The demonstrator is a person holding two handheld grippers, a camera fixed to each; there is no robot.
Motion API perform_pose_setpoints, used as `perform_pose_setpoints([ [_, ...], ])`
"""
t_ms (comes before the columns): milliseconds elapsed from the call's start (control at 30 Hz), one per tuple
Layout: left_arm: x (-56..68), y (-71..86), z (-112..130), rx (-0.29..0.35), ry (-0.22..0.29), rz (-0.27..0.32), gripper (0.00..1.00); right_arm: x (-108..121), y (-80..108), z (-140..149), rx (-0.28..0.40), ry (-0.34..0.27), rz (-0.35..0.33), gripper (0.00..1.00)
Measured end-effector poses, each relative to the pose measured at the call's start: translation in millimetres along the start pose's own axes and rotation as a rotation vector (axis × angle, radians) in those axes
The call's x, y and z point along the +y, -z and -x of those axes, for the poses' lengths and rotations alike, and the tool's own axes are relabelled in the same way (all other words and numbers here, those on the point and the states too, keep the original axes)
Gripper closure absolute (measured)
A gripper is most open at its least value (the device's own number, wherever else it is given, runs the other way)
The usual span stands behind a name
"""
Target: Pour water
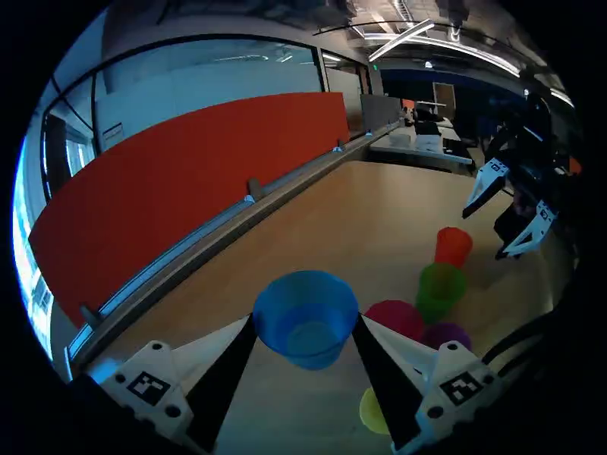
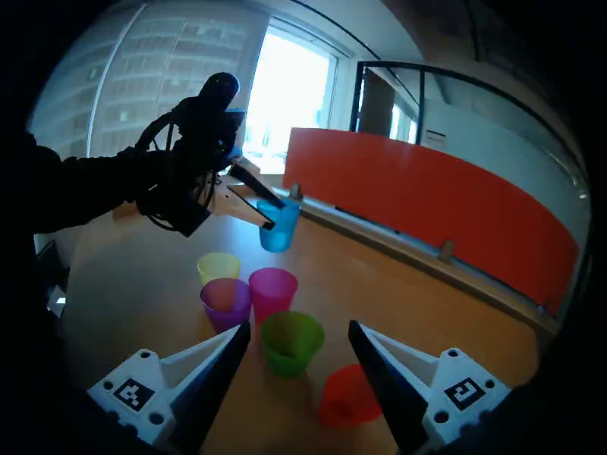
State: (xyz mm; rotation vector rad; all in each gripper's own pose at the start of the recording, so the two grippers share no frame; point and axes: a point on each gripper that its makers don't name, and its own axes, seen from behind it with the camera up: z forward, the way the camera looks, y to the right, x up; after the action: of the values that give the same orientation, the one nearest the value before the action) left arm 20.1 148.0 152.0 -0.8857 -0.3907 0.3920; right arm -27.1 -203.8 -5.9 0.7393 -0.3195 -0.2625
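A blue cup (image 1: pixel 306 318) is held off the wooden table (image 1: pixel 364 205), and my left gripper (image 1: pixel 302 334) is shut on it; the cup stands nearly upright. The right gripper view shows that same blue cup (image 2: pixel 278 224) lifted above the table in the left gripper (image 2: pixel 265 212). Below stand a yellow cup (image 2: pixel 218 267), a purple cup (image 2: pixel 225 302), a magenta cup (image 2: pixel 272 293), a green cup (image 2: pixel 292 343) and a red cup (image 2: pixel 347 396). My right gripper (image 2: pixel 298 341) is open, with the green cup between its fingers but apart from them. It appears far right as the right gripper (image 1: pixel 510 216), past the red cup (image 1: pixel 453 246).
A red wall panel (image 1: pixel 190 174) and a metal rail (image 1: pixel 228 227) run along the table's far edge. A person's dark sleeve (image 2: pixel 83 186) holds the left gripper. Desks and chairs (image 1: pixel 429 133) stand at the far end. Bare table (image 2: pixel 425 303) lies right of the cups.
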Motion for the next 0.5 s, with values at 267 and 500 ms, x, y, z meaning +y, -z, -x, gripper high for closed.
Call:
perform_pose_setpoints([
  [267, 12.3, 18.9, -3.9, 0.047, 0.024, -0.031, 0.13, -2.3, -3.3, -2.0, -0.006, 0.005, -0.006, 0.0],
  [500, 18.3, 38.6, -9.5, 0.092, 0.053, -0.066, 0.13, -5.9, -9.5, -0.5, -0.025, 0.024, -0.02, 0.0],
])
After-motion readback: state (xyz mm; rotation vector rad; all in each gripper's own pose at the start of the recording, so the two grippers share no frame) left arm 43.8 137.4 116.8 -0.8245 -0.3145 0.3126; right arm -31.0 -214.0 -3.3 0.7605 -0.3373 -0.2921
